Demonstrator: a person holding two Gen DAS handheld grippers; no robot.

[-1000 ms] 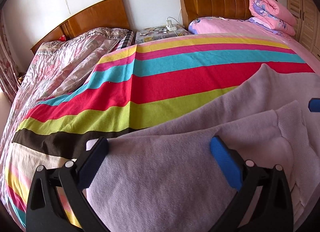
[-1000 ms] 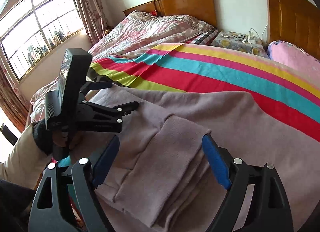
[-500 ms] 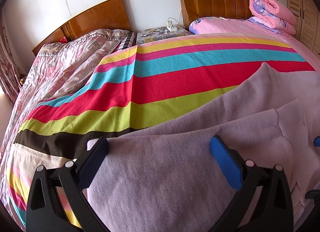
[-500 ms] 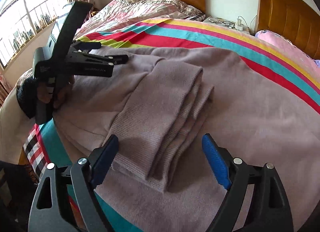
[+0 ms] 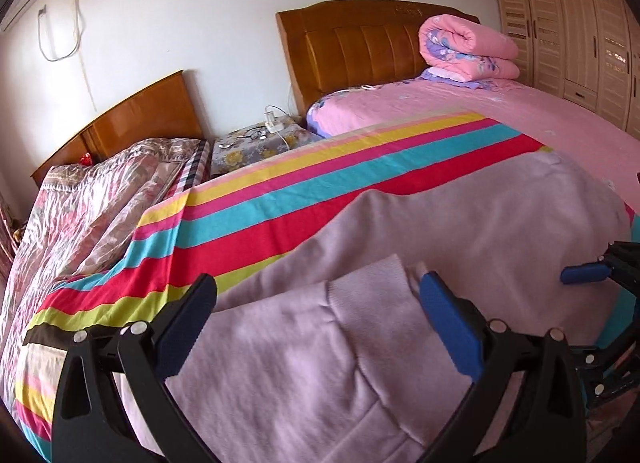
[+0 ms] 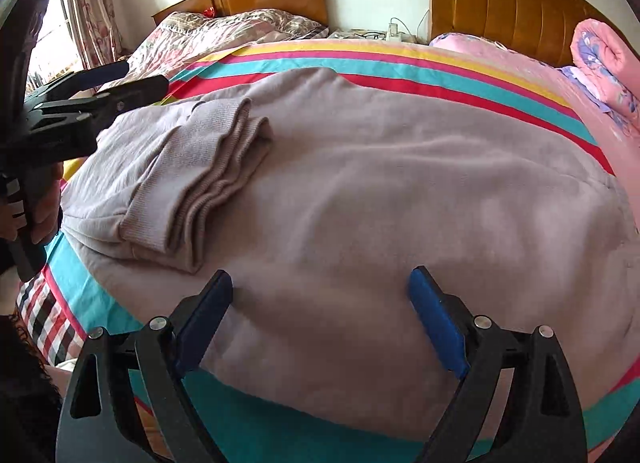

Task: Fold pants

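The mauve pants [image 6: 360, 199] were found lying on the striped sheet [image 6: 460, 79] of the bed, the ribbed cuffs [image 6: 208, 167] already folded back onto the body. The right tongs [image 6: 320, 323] were noted over the near edge, jaws opening, cloth below them but not pinched. The left tongs [image 5: 316, 327] were seen spread apart above the cuff end, nothing clamped. For a clean next fold, all layers at 1 edge should be pinched together, both tongs lifted evenly, and the stacked cuffs left undisturbed.
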